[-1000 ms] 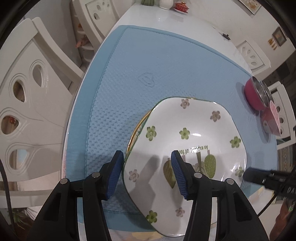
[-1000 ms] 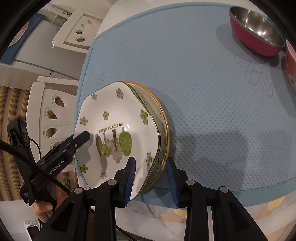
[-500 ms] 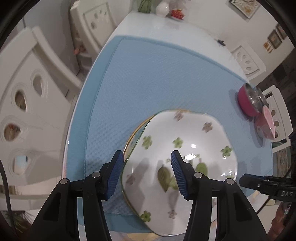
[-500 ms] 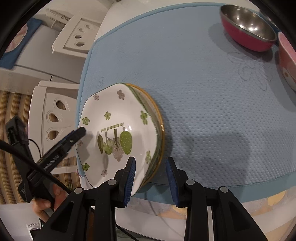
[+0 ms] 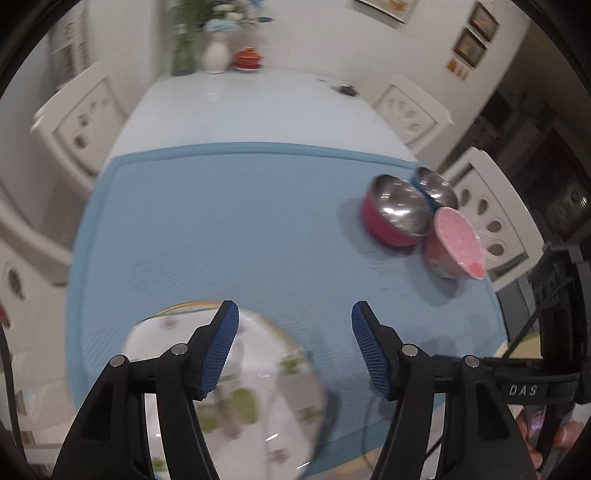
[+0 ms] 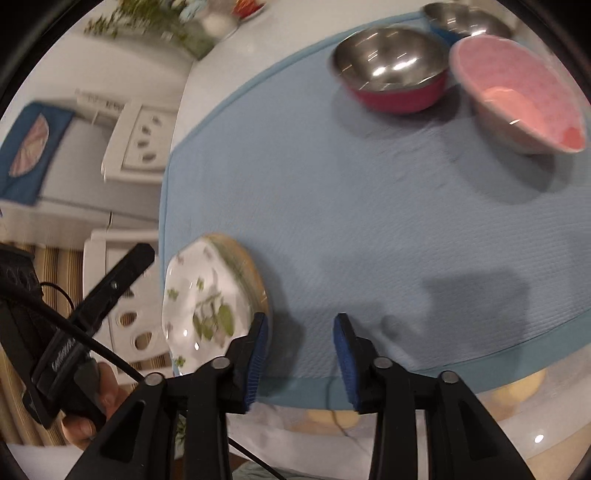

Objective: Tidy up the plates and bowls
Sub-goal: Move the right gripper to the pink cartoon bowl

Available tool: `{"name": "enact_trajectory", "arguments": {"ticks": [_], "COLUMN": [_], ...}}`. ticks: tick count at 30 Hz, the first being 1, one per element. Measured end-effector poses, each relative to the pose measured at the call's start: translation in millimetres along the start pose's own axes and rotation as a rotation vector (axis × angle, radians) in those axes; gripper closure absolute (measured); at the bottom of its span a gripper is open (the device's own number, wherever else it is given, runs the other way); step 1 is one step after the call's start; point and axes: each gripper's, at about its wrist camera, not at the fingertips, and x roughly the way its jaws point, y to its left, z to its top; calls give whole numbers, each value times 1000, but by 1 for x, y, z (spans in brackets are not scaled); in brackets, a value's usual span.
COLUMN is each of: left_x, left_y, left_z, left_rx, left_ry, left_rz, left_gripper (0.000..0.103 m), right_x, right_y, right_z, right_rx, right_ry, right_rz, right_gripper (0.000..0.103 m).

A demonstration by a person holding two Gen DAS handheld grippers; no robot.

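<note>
A white floral plate [image 5: 258,369] [image 6: 199,288] lies on a gold-rimmed plate [image 6: 255,273] at the near left corner of the blue mat [image 5: 240,221]. My left gripper [image 5: 294,314] hovers above the plate's right edge. Its jaws are opening with nothing between them. My right gripper [image 6: 301,321] hangs just right of the plates, jaws also opening over bare mat. At the far right stand a red steel bowl [image 5: 397,216] [image 6: 391,70], a pink bowl [image 5: 458,243] [image 6: 517,96] and a blue steel bowl [image 5: 436,184] [image 6: 454,18], close together.
White chairs [image 5: 77,129] ring the white table [image 5: 240,107]. A vase [image 5: 216,57] and a small red pot [image 5: 249,59] stand at its far end. The mat's near edge [image 6: 480,365] runs along the table front. A hand [image 6: 92,406] holds the left gripper.
Both grippers straddled the floral plate's rim before. Both have since widened and drawn up and away to the right, leaving the plate on the gold-rimmed one. The bowls have come into fuller view.
</note>
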Motion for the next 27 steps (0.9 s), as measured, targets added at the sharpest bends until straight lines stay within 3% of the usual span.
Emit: {"name": "enact_trajectory", "arguments": {"ticks": [4,7,11,14,18,24,27], "left_x": [16,29,57,77,98,139,153], "left_y": [-45,-76,-121,-143,-170,-186,-189], "left_z": [13,20,28,32,35,31,26], "left_rx": [5,1,-10,-28,-44,-134,-155], "left_ry": [16,34,63,77,35,39,43], "left_rz": [-51,-86,-148,-172,-182,-151,-157], "left_gripper": [41,41,41,41,41,44,55], "right_x": [-40,-71,-106,-113,-108,-77,-62], "right_y": [-32,-57,-98,-131,-170,-194,-198], "right_z": [17,29,53,78,109,136,143], "right_rx": [24,30,28,21,-5,-68,-100], "right_ry": [-60,-142,-253,-278,-266,-197,-178], "right_rz": [-4,-25,-117,-208,-267,-257,-259], "right_gripper": [62,47,42,42,42,45,47]}}
